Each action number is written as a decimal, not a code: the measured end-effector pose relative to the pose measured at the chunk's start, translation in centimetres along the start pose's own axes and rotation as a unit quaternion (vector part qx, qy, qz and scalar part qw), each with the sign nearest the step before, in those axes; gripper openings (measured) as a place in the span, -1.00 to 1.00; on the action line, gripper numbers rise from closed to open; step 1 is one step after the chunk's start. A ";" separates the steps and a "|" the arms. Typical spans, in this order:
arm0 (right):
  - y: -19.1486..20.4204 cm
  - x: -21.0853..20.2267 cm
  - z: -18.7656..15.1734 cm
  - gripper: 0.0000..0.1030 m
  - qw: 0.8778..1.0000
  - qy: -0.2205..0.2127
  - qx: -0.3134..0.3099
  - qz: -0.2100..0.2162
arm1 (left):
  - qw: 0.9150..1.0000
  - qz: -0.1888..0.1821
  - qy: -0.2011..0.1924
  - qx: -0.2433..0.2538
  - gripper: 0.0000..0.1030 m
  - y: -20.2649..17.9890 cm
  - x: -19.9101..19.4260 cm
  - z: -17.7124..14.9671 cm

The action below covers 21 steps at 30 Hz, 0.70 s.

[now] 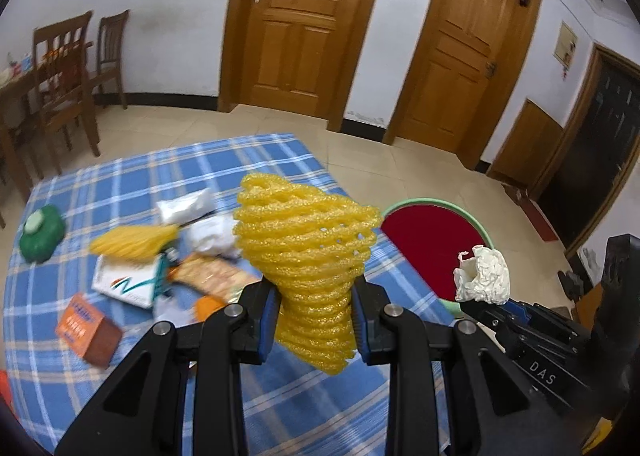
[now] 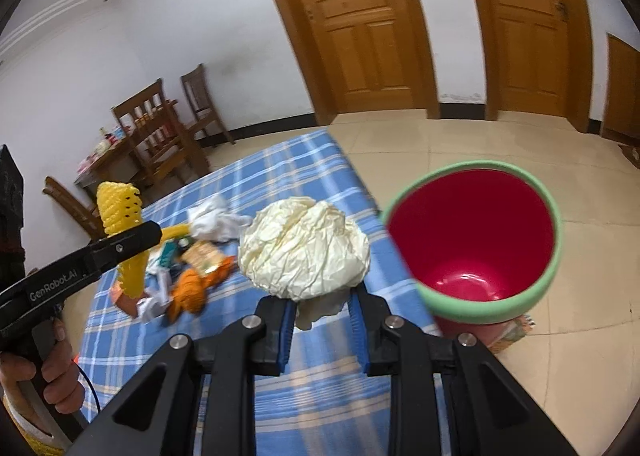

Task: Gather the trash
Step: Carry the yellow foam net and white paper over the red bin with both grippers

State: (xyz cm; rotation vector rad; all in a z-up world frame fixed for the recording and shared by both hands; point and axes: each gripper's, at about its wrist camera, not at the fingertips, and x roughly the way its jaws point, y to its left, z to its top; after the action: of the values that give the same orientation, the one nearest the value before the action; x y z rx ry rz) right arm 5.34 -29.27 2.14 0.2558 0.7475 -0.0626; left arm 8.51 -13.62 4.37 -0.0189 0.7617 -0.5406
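Plaid-covered table (image 1: 280, 408) carries leftover litter at ten o'clock, while the left tool (image 1: 314, 320) pinches a yellow net (image 1: 308, 248) and the right tool (image 2: 322, 312) grips crumpled paper (image 2: 304, 244), both seemingly bound for the bin (image 2: 548, 280) at two o'clock.

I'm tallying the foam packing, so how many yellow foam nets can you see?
2. One yellow foam net is pinched in the left gripper; another foam net lies on the blue plaid cloth among the litter. Others may be hidden under it.

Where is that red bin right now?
The red bin stands on the floor right of the checked table, just beyond the right gripper holding crumpled paper.
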 end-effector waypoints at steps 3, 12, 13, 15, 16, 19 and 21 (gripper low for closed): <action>-2.1 0.0 0.3 -0.48 1.000 -0.001 0.017 -0.014 | 1.000 -0.006 0.007 0.013 -0.39 -1.9 1.4 0.7; -8.1 1.1 0.5 -0.47 0.997 0.008 0.065 -0.045 | 0.998 -0.012 0.036 0.047 -0.39 -6.6 6.4 1.7; -8.7 1.3 0.6 -0.47 0.996 0.009 0.068 -0.048 | 0.998 -0.013 0.039 0.050 -0.39 -7.0 6.7 1.7; -9.8 1.5 0.7 -0.47 0.996 0.009 0.073 -0.054 | 0.997 -0.014 0.047 0.059 -0.39 -8.0 8.1 1.9; -10.5 1.6 0.8 -0.47 0.995 0.009 0.076 -0.058 | 0.997 -0.014 0.049 0.062 -0.39 -8.4 8.6 2.0; -12.3 2.0 0.9 -0.47 0.994 0.011 0.086 -0.070 | 0.996 -0.016 0.059 0.072 -0.39 -9.5 10.3 2.2; -13.2 2.2 1.1 -0.47 0.993 0.012 0.092 -0.075 | 0.995 -0.017 0.065 0.077 -0.39 -10.4 11.5 2.3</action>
State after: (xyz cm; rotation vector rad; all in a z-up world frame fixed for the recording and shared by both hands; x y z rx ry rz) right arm 5.75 -42.17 -1.37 0.3758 0.7855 -0.2724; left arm 12.12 -28.40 0.71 0.1481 0.8464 -0.6369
